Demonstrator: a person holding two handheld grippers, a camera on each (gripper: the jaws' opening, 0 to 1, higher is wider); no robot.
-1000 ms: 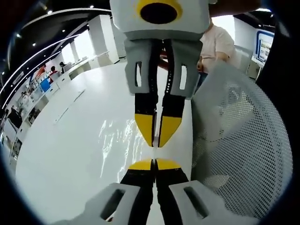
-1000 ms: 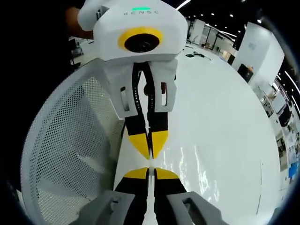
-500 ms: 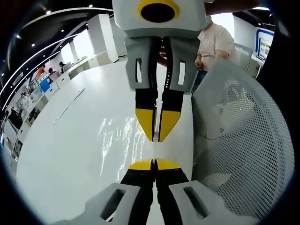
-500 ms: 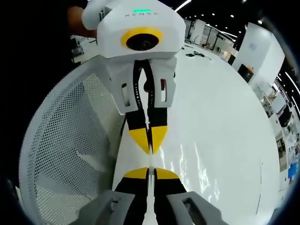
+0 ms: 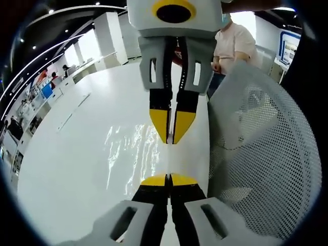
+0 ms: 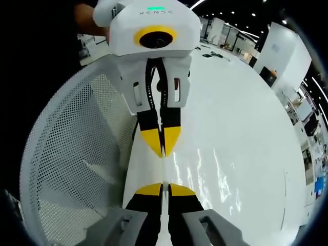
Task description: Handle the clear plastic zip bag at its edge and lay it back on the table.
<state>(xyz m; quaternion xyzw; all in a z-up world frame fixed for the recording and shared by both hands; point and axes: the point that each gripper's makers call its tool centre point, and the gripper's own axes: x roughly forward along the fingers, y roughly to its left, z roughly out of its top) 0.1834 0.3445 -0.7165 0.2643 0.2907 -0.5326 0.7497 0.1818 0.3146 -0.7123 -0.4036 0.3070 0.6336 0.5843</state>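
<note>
The clear plastic zip bag (image 5: 130,148) shows as a glossy, wrinkled sheet over the white table (image 5: 66,169); its sheen also appears in the right gripper view (image 6: 207,177). My left gripper (image 5: 169,178) is shut on the bag's edge, yellow tips pressed together. Facing it tip to tip, my right gripper (image 5: 170,139) is shut on the same edge a short way off. In the right gripper view, my right gripper (image 6: 162,187) rises from the bottom and my left gripper (image 6: 162,152) points down at it. A thin taut strip of the edge runs between them.
A white perforated mesh basket (image 5: 266,154) stands close beside both grippers, on the left in the right gripper view (image 6: 77,154). A person in a pink top (image 5: 234,43) stands beyond the table. More tables and people sit far off.
The two grippers have drawn apart along the bag's edge; the gap between their yellow tips has widened. Both stay shut.
</note>
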